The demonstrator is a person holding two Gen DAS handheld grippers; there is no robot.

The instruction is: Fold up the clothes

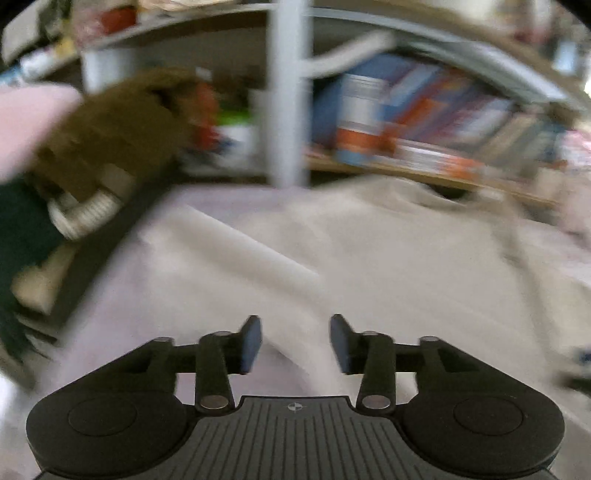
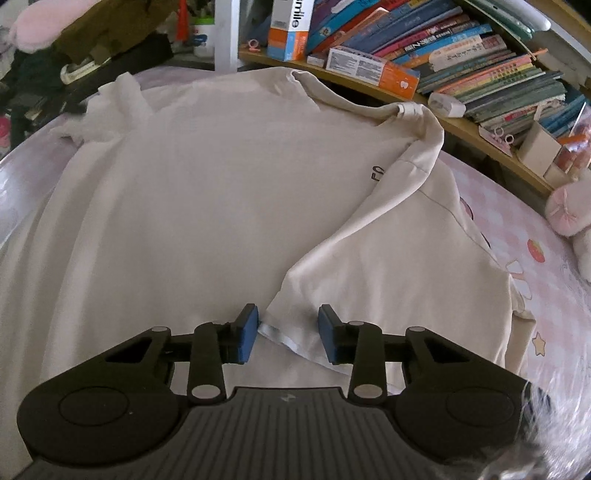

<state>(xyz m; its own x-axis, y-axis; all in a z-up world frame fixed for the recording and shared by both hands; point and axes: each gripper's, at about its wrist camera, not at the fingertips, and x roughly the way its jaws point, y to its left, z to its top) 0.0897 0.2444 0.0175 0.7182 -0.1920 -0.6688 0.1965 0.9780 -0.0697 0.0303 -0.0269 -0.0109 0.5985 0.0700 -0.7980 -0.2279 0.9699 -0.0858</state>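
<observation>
Cream shirt point(image 2: 207, 206) flat on pink sheet point(image 2: 546, 295). Right gripper point(image 2: 287, 334) part-open, hem between pads, ungripped. Left gripper point(image 1: 295, 343) part-open, empty.

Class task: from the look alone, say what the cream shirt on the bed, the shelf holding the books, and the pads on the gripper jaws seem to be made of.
Cream shirt: soft knit, probably cotton, matte; it drapes and creases, with a stitched hem.
Shelf: light wood or wood-look board, smooth; pale tan edge.
Pads: blue, matte, probably rubber or foam; the material is unclear.

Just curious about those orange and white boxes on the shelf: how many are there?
2: one box stands upright at the shelf's left end; another lies flat just right of it. Books may hide more.
</observation>
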